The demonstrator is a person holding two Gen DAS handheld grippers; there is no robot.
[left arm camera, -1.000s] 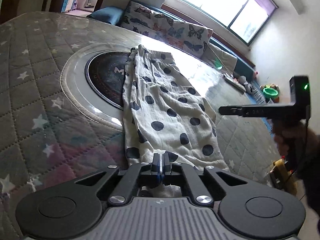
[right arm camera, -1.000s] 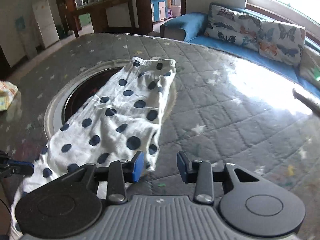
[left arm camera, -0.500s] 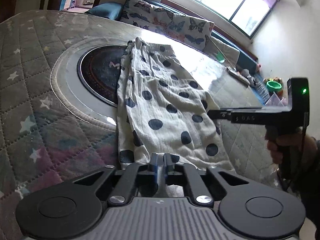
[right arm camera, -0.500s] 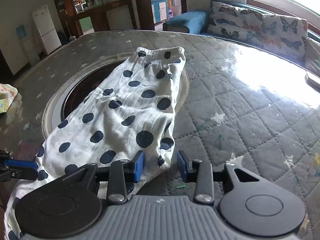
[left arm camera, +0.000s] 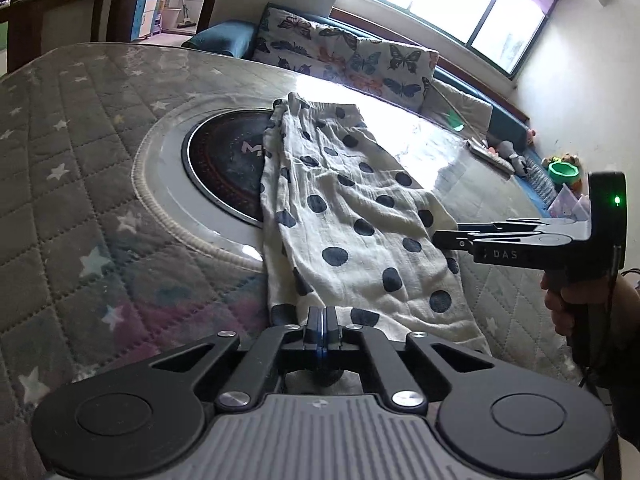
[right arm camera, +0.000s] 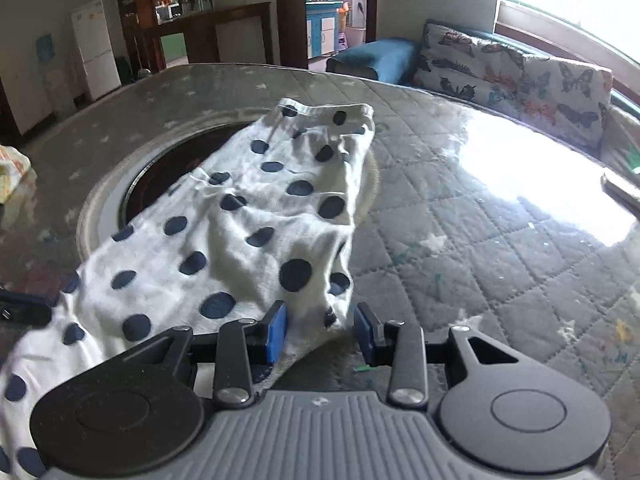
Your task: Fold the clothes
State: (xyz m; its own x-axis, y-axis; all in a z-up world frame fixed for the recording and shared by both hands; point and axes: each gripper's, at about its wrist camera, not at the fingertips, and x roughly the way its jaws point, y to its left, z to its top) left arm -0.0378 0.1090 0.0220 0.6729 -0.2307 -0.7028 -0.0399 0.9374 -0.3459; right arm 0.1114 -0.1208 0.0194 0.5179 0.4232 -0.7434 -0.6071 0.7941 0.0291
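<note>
Polka-dot garment lies lengthwise over the desk. Left tongs are clenched on its near hem. Right tongs are released, straddling the right corner: clench before lifting, level with the left.

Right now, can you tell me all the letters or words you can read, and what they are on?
"DAS": pale letters on the side of the black right gripper, seen from the left wrist camera.
"M": a pale letter on the dark round glass plate set in the table; the white dotted cloth covers whatever follows.
The rim pattern on that plate is too blurred to read.
</note>
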